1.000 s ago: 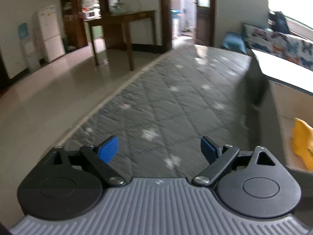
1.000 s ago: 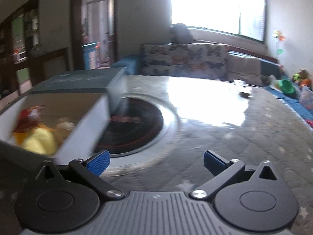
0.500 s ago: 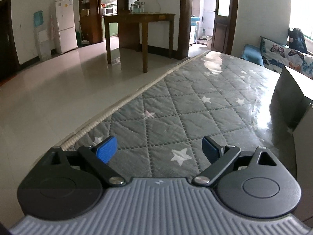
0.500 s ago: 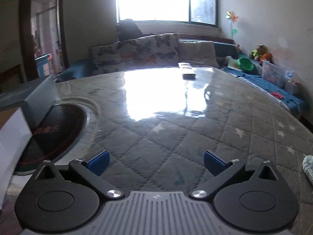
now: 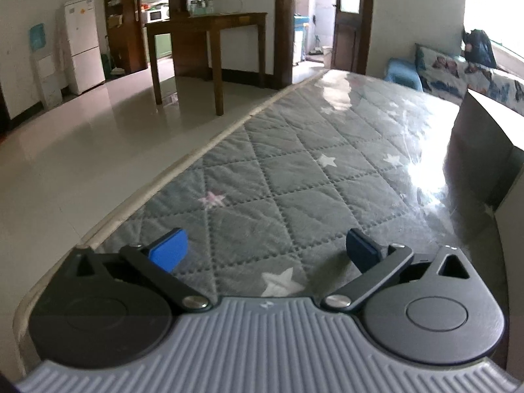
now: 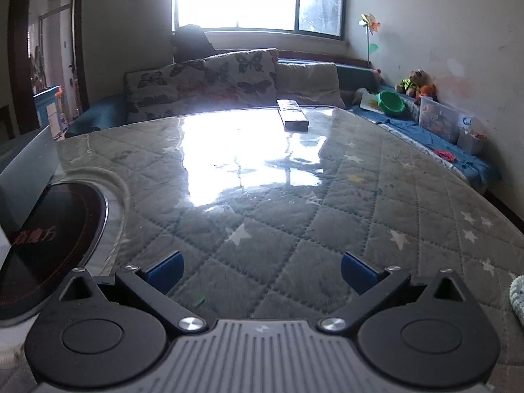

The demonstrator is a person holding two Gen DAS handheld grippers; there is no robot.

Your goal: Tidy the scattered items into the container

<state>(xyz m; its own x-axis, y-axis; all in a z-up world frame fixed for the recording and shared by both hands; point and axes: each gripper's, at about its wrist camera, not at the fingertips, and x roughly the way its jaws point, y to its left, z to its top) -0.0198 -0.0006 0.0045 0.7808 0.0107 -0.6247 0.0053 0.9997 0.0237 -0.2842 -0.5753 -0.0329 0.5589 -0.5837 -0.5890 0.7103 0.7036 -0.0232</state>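
Note:
My left gripper (image 5: pixel 265 251) hangs low over the grey quilted table cover (image 5: pixel 294 170); its jaws are opening and nothing is between the blue pads. The container, a box with a grey flap (image 5: pixel 481 137), shows only at the right edge of the left wrist view. My right gripper (image 6: pixel 262 272) is open and empty above the same cover (image 6: pixel 294 213). In the right wrist view the box (image 6: pixel 26 170) sits at the far left. A pale knobbly item (image 6: pixel 517 298) peeks in at the right edge, right of the right gripper. The box's inside is hidden.
A round black cooktop (image 6: pixel 49 245) lies flush in the table beside the box. A remote control (image 6: pixel 292 114) rests at the far table edge, with a cushioned bench (image 6: pixel 229 78) behind. The table's left edge (image 5: pixel 183 163) drops to a tiled floor.
Both views swung away from the box: its open inside with the yellow toy left both pictures. The pale item came into the right wrist view. The left jaws stand a little wider.

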